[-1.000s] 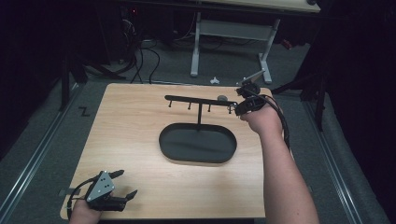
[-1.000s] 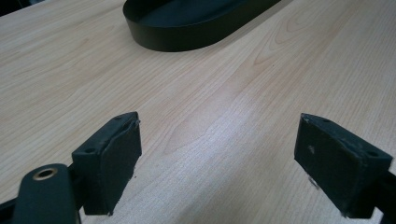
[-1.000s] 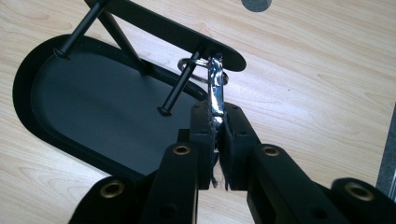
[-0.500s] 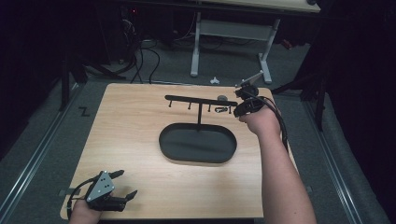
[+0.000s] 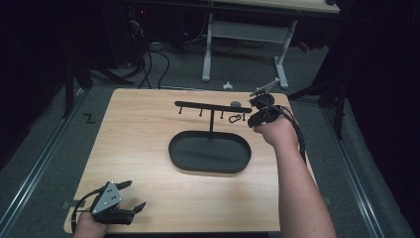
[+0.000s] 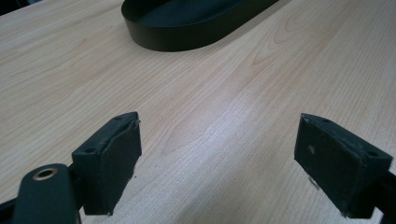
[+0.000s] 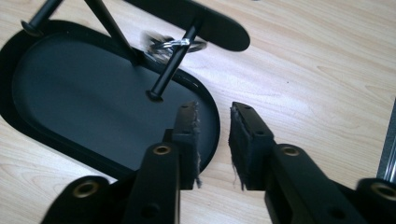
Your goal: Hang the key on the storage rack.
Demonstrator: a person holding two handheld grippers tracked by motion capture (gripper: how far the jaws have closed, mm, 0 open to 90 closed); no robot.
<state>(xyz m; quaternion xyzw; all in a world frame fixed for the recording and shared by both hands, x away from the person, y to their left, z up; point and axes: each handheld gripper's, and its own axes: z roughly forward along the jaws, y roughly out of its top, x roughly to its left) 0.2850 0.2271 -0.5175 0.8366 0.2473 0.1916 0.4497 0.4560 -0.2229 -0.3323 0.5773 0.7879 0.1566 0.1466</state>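
Nearest us, the left claw rests low at the front corner of the pale wooden surface, jaws spread wide and empty, well short of the black oval metal tray. Past the tray's right end, the right claw hovers with its jaws parted by a narrow gap, gripping nothing. Beyond it, above the tray, a small silver key ring hangs on the end peg of the black T-shaped hook stand.
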